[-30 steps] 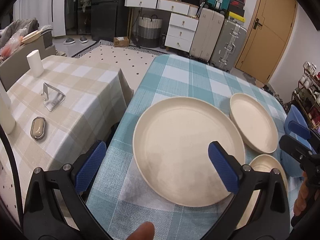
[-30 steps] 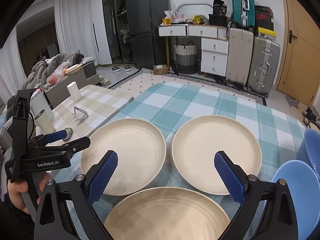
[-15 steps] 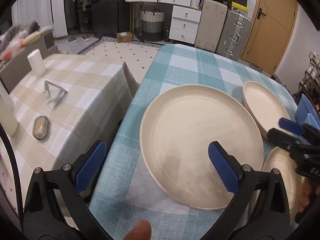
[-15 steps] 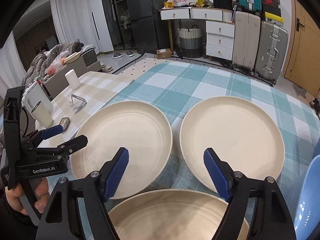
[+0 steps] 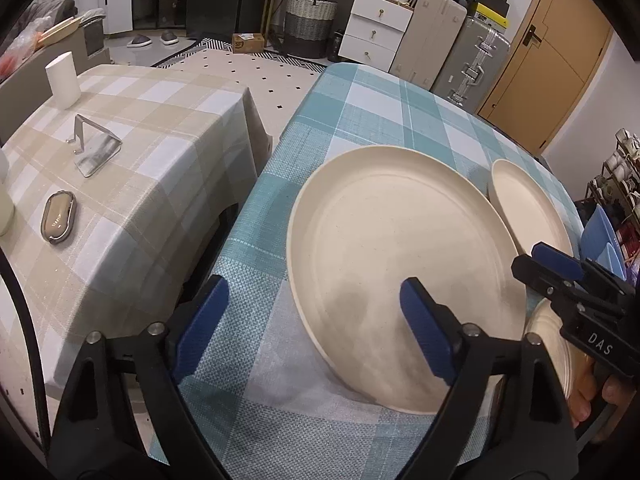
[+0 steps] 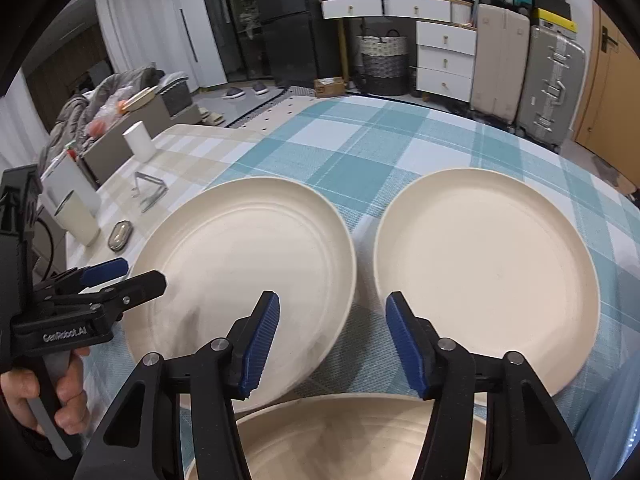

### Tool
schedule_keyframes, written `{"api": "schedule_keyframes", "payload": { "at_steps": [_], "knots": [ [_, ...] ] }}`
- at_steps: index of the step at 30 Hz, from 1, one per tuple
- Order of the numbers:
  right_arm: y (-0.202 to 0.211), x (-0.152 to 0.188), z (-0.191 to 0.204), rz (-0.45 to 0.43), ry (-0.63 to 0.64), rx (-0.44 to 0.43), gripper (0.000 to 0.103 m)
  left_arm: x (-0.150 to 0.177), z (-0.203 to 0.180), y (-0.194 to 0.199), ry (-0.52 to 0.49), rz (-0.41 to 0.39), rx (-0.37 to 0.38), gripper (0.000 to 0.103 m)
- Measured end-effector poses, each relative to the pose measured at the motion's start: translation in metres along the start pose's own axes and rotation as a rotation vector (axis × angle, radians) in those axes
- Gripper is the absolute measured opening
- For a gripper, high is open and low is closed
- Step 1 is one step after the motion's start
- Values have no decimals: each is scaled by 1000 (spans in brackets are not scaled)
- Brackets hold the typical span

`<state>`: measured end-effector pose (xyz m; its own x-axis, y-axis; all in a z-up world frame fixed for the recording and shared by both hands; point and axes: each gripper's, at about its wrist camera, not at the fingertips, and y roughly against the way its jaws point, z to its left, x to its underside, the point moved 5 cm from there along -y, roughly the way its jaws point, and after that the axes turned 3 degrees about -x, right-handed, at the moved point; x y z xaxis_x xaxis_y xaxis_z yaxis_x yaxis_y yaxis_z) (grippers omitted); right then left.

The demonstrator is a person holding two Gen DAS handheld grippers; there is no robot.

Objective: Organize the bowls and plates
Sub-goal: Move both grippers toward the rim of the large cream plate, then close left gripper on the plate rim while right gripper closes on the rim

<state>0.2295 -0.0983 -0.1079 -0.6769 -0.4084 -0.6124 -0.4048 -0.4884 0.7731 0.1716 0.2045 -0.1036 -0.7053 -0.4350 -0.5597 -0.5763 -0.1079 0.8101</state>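
Spread wide with nothing held: jaws of the left gripper (image 5: 314, 330), seen from the left wrist. Between them, the near left rim of the big cream plate (image 5: 400, 248), lying flat on the teal checked cloth (image 5: 360, 120). Right pad above the inside of the plate, left pad out past its rim, over the edge of the cloth. Looks lined up that way to pinch the rim, one pad on each side. No touch yet, as far as can be told. Past the right jaw, a second cream plate (image 5: 528, 208), just beside the first. Low and to the right of the jaws, the right gripper (image 5: 528, 264), with a third plate (image 5: 554, 344) partly hidden behind it. Farther right, blue bowls (image 5: 600, 232). Off to the left of the jaws, a beige table (image 5: 160, 140) with a white cup (image 5: 62, 80), well apart from the job. Now from the right wrist: jaws of the right gripper (image 6: 332, 344) about half open, holding nothing too. Left pad above the right side of the big cream plate, right pad near the left rim of the second cream plate, with the gap between the two plates in the middle. Right under the jaws, the third plate, very close. Out to the left of the jaws, the left gripper at the far rim of the big cream plate. Most likely hanging close to help once that plate lifts. Nothing stacked so far; probably a pile of the three matching plates to come.
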Motion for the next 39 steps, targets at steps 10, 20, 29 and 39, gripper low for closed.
{"api": "schedule_keyframes", "payload": {
  "at_steps": [10, 20, 29, 39],
  "knots": [
    [-12, 4, 4, 42, -4, -26, 46, 3, -3, -2, -12, 15, 18, 57],
    [-20, 4, -1, 43, -11, 37, 15, 7, -5, -5, -38, 16, -7, 22],
    [-14, 1, 0, 10, -4, 62, 12, 2, -7, 9, -61, -27, -21, 19],
    [3, -5, 4, -21, 8, 61, 12, -1, -11, 35, -60, -62, -8, 19]
  ]
}}
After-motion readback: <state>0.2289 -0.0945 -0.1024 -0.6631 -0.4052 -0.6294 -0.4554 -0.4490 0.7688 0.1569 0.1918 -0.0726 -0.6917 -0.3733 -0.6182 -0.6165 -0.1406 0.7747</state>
